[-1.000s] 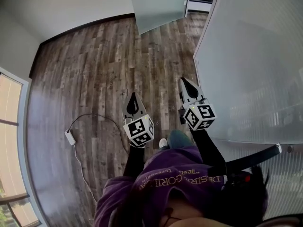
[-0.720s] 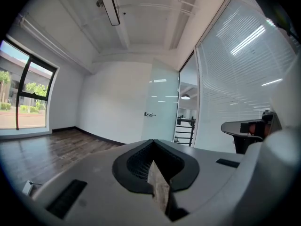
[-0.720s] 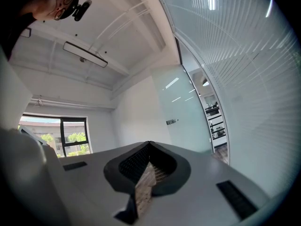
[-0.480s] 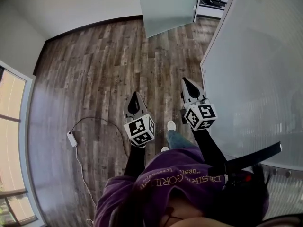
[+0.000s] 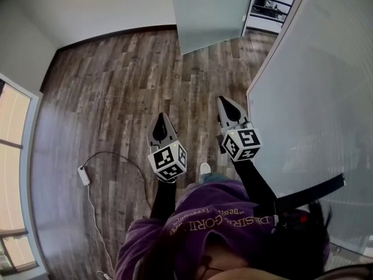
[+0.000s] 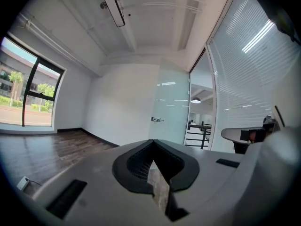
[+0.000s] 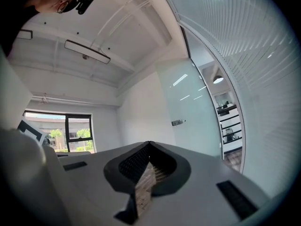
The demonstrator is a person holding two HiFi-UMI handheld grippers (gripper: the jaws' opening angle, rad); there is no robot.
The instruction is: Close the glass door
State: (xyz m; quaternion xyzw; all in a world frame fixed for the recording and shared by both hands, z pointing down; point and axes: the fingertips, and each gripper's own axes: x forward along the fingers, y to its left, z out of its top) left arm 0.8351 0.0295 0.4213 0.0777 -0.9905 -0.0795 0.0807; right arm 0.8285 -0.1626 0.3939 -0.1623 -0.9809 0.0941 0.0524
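We hold the left gripper (image 5: 161, 118) and the right gripper (image 5: 224, 101) out over the wooden floor (image 5: 116, 86), both pointing toward the glass door (image 5: 210, 13). The door is a frosted panel that stands swung open, well apart from both grippers. Its handle (image 6: 157, 120) shows in both gripper views as a small fitting on the panel's face.

In the left gripper view the jaws are pressed together at the tips with nothing between them. In the right gripper view the jaws also meet at the tips and are likewise empty. The right gripper is the one nearer the door.

To the right of the door the doorway (image 5: 269, 4) opens on black railings. Beyond that gap a frosted glass wall (image 5: 315, 98) runs back from the door alongside the right gripper.

Far from the door, past the left gripper, a white adapter with its cable (image 5: 84, 175) lies on the floor. A window (image 5: 11, 156) stands farther out on that side. Our purple sweater (image 5: 204, 214) and one shoe (image 5: 204, 168) show at the end farthest from the door.
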